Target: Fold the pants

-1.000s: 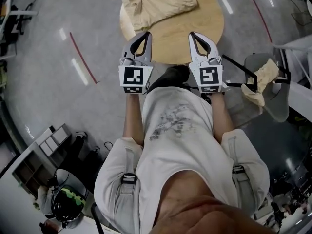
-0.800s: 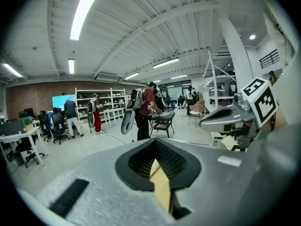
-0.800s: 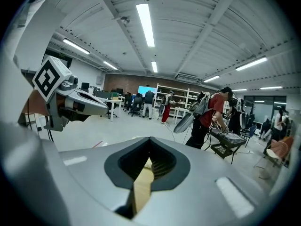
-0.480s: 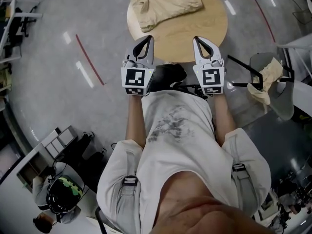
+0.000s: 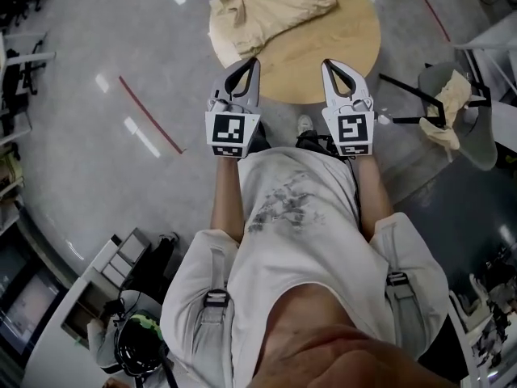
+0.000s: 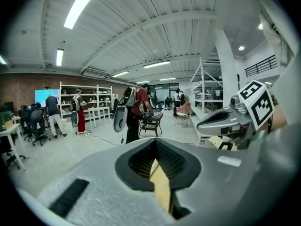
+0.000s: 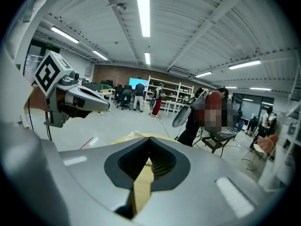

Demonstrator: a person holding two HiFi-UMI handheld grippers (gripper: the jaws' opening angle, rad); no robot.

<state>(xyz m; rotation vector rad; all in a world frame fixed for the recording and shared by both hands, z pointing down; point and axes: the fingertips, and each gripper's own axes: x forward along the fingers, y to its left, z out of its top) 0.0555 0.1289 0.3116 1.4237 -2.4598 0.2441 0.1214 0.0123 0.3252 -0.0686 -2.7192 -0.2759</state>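
The beige pants (image 5: pixel 273 8) lie crumpled on the far left part of a round wooden table (image 5: pixel 339 51). In the head view my left gripper (image 5: pixel 254 61) and right gripper (image 5: pixel 327 64) are side by side over the table's near edge, well short of the pants. Both are shut with nothing between the jaws. The left gripper view shows its shut jaws (image 6: pixel 157 142) and the right gripper (image 6: pixel 225 119) beside them. In the right gripper view the shut jaws (image 7: pixel 149 139) fill the bottom, with the left gripper (image 7: pixel 87 102) off to the left.
A grey chair (image 5: pixel 472 140) with a beige cloth (image 5: pixel 448 107) draped on it stands right of the table. A red line (image 5: pixel 149 113) marks the floor at left. A desk with a helmet (image 5: pixel 141 347) is behind me. People and shelves (image 6: pixel 80 102) stand farther off.
Both grippers stayed shut and edged forward together, tilting slightly down. The table, the pants and the chair have shifted in the head view as the person moved.
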